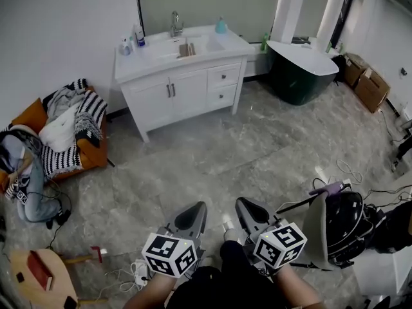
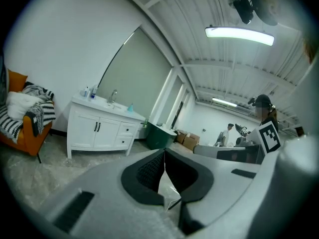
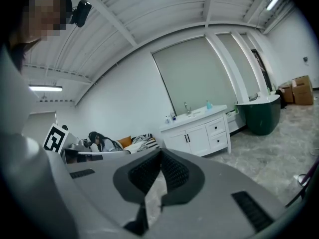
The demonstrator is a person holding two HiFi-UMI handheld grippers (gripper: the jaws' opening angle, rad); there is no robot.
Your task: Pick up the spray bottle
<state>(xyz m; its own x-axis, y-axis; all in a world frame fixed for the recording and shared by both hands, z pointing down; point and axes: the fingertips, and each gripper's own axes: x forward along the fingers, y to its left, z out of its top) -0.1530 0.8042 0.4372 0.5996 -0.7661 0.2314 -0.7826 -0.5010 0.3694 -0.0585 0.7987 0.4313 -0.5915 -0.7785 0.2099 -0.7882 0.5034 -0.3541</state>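
Head camera looked steeply down; left gripper (image 1: 193, 214) and right gripper (image 1: 248, 210) cameras looked forward, low; all shared far sink cabinet (image 1: 187, 92), 12 o'clock.

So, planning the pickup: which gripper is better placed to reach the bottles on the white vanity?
Left, marginally: the left gripper and right gripper are both shut, empty and far off, but the vanity stands ahead-left, on the left one's side.
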